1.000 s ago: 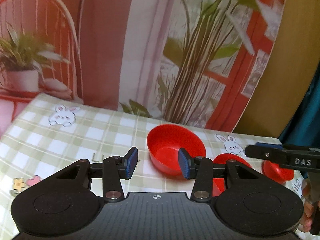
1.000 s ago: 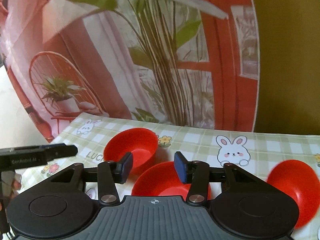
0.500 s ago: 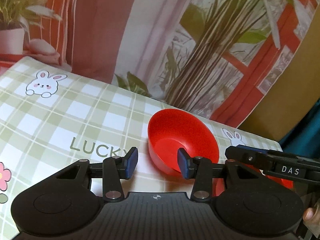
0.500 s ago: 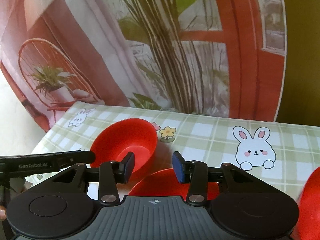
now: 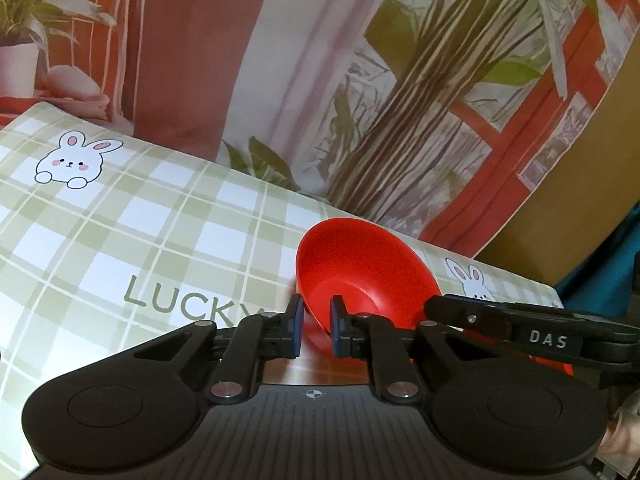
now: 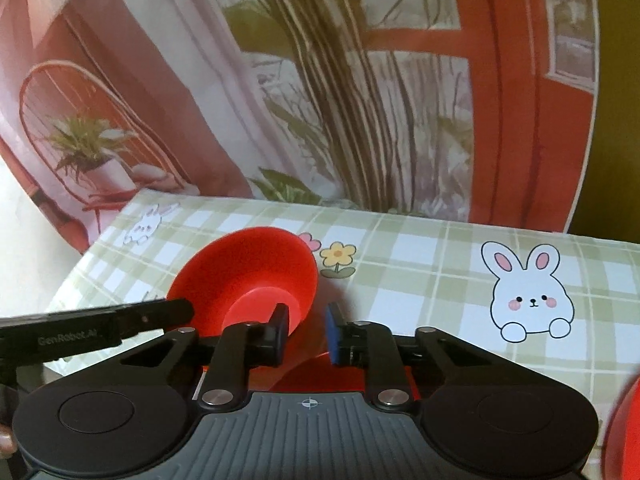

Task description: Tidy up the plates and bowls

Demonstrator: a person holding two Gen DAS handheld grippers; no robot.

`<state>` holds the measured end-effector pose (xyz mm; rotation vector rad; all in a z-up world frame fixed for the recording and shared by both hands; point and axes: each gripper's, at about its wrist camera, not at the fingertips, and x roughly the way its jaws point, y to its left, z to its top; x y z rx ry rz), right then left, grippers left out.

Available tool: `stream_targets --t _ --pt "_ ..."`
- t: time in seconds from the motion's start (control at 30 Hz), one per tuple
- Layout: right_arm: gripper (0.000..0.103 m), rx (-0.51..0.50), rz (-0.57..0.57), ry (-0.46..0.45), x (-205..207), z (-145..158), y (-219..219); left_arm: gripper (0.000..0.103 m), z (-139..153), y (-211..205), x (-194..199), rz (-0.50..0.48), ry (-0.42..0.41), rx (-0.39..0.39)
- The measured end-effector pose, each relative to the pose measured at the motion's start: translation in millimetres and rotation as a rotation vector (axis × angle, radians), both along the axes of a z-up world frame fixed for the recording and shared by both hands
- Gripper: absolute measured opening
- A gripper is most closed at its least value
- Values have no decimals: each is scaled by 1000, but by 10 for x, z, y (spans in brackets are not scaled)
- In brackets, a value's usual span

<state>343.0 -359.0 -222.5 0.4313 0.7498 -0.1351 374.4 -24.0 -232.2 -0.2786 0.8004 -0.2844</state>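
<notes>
A red bowl (image 5: pixel 366 268) stands on the checked tablecloth; my left gripper (image 5: pixel 315 330) is shut on its near rim, with one pad inside and one outside. The same bowl (image 6: pixel 244 276) shows tilted in the right wrist view. My right gripper (image 6: pixel 306 332) is half closed beside it, its left finger in front of the bowl's right wall, the jaws over a red plate (image 6: pixel 320 376) lying low under them. I cannot tell whether it grips anything. Another red dish (image 6: pixel 626 436) shows at the right edge.
The green checked tablecloth (image 5: pixel 120 224) carries rabbit prints (image 6: pixel 528 296) and the word LUCKY. A printed backdrop with plants and a red frame (image 6: pixel 360 100) stands right behind the table's far edge. The right gripper's body (image 5: pixel 532 332) crosses the left view.
My left gripper has moved forward and closed on the bowl's near rim, and the bowl has tipped. My right gripper has come forward and narrowed next to the bowl.
</notes>
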Motion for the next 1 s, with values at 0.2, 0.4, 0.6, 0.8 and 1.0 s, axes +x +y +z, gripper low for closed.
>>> stream_targets --t 0.2,0.4,0.6,0.8,1.0 --pt "9 4 -3 -26 -56 101 60 14 26 16 -59 0 9 5" --pt "9 18 -19 -54 -200 254 110 15 184 4 -231 -5 -17 29" --pt "9 41 -55 -83 -451 383 129 15 370 -70 -395 -22 -38 50" --pt "9 73 -100 -112 -738 446 104 15 499 -212 -542 -59 -51 77" --pt "9 70 -146 -127 -1030 495 105 15 590 -371 -665 -91 -63 94"
